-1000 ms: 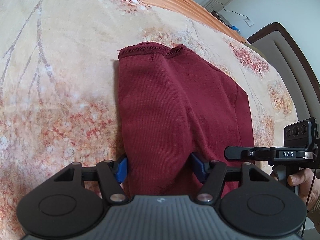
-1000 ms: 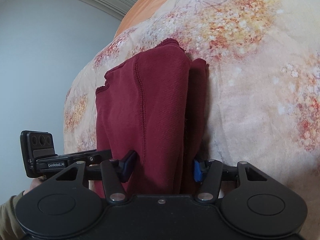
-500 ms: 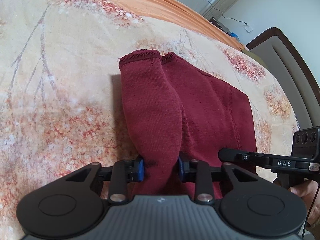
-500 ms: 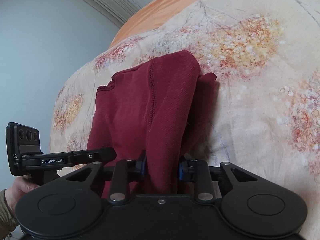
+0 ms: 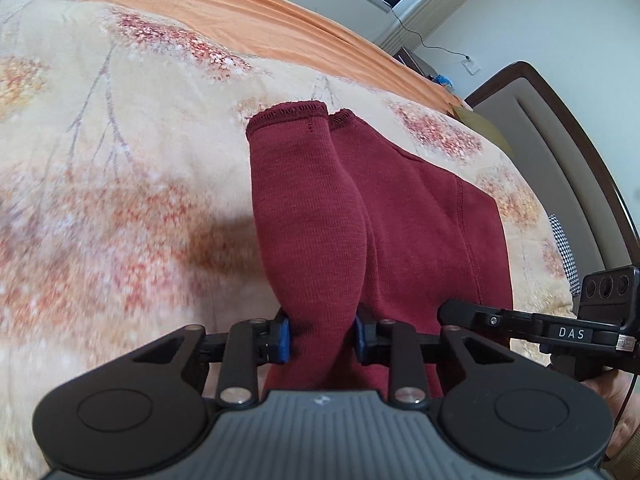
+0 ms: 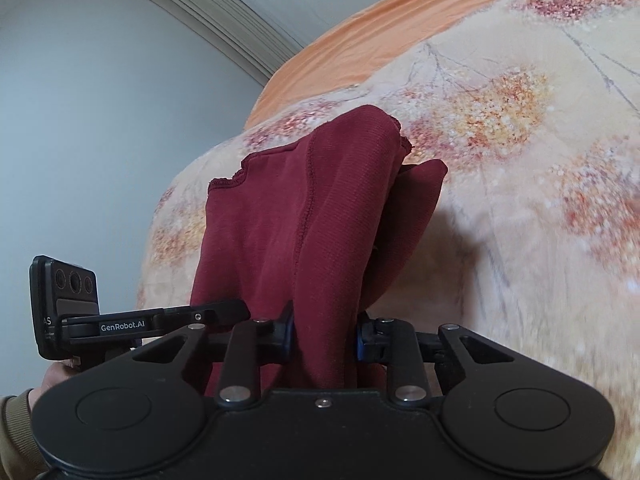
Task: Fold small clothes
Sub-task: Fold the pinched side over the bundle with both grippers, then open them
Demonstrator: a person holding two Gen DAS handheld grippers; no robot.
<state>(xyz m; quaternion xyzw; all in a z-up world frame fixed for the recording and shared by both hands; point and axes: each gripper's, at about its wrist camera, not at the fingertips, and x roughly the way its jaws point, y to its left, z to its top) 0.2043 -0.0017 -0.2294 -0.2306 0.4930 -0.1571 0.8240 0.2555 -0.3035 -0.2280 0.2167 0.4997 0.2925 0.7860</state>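
A dark red knit garment (image 5: 420,224) lies on the floral bedspread (image 5: 120,184), its near edge lifted off the bed. My left gripper (image 5: 322,338) is shut on the garment's near left corner, the cloth bunched between the blue pads (image 5: 283,340). In the right wrist view the same red garment (image 6: 280,232) hangs up from the bed. My right gripper (image 6: 324,336) is shut on its near right corner. Each gripper shows at the edge of the other's view: the right gripper (image 5: 472,312) and the left gripper (image 6: 224,308). The far hem still rests on the bedspread.
An orange sheet (image 5: 256,20) borders the bedspread's far side. A dark wooden headboard (image 5: 560,128) stands at the right of the left wrist view. A plain wall (image 6: 100,100) fills the left of the right wrist view. A hand (image 6: 56,376) holds the left gripper.
Both grippers closed on the near corners of the red garment, then rose with them. The near edge now hangs off the bed and bunches into narrow folds.
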